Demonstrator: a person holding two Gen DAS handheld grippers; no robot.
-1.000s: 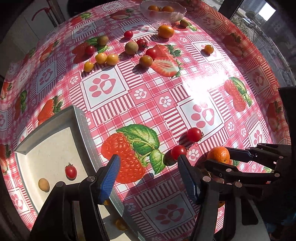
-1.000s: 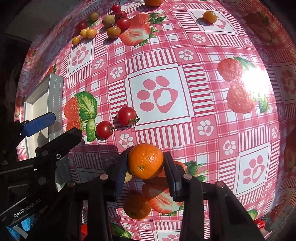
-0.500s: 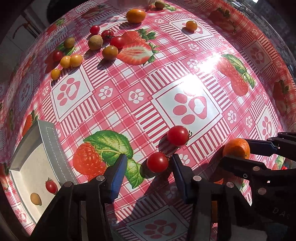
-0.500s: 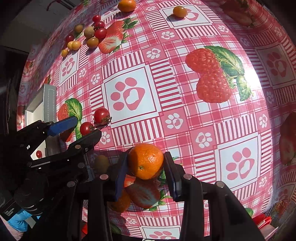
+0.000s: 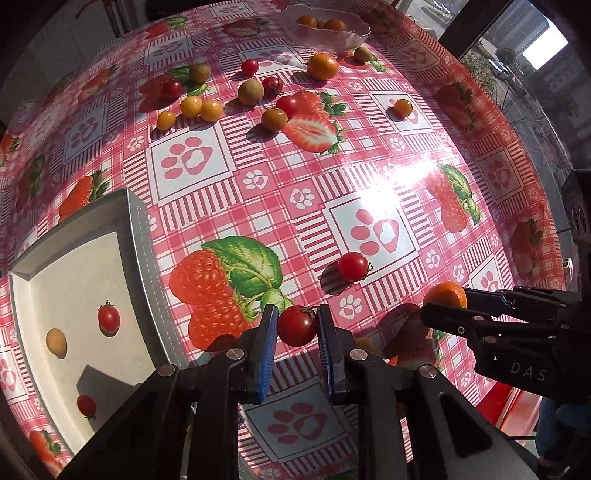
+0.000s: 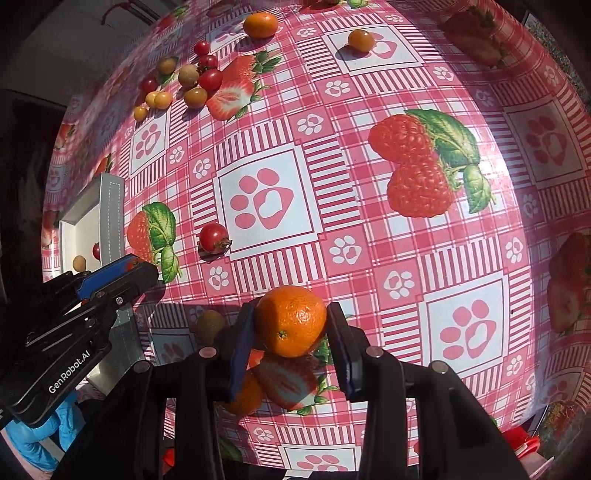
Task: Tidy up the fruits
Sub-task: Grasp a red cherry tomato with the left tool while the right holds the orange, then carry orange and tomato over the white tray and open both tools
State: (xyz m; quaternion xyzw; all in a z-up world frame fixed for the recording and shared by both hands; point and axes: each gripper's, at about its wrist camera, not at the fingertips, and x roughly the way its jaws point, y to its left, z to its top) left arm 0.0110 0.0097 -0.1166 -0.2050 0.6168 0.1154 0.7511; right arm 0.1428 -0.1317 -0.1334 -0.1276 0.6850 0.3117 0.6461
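- Left wrist view: the left gripper (image 5: 297, 328) is clenched on a dark red tomato (image 5: 297, 325), blue pads pressing both its sides, just off the right edge of the white tray (image 5: 138, 236).
- In the tray lie two small tomatoes and one tan fruit; a second loose tomato (image 5: 352, 266) sits on the tablecloth (image 5: 258, 177), further right of the tray.
- Far from the tray, a glass bowl (image 5: 328, 27) holds orange fruits, with many small fruits scattered before it.
- The right gripper (image 5: 448, 295) shows at the right edge, clamped on an orange (image 5: 445, 293).
- Right wrist view: the right gripper (image 6: 291, 326) grips the orange (image 6: 291, 325) on both sides, well right of the tray (image 6: 110, 206).
- The left gripper (image 6: 122, 271) sits beside the tray's near corner; its tomato is hidden here.
- Judgement: the tomato probably belongs in the tray. Carry it over the rim with gentle pressure, since the skin bruises easily, lower it onto bare tray floor away from the fruits there, then release so it does not roll.
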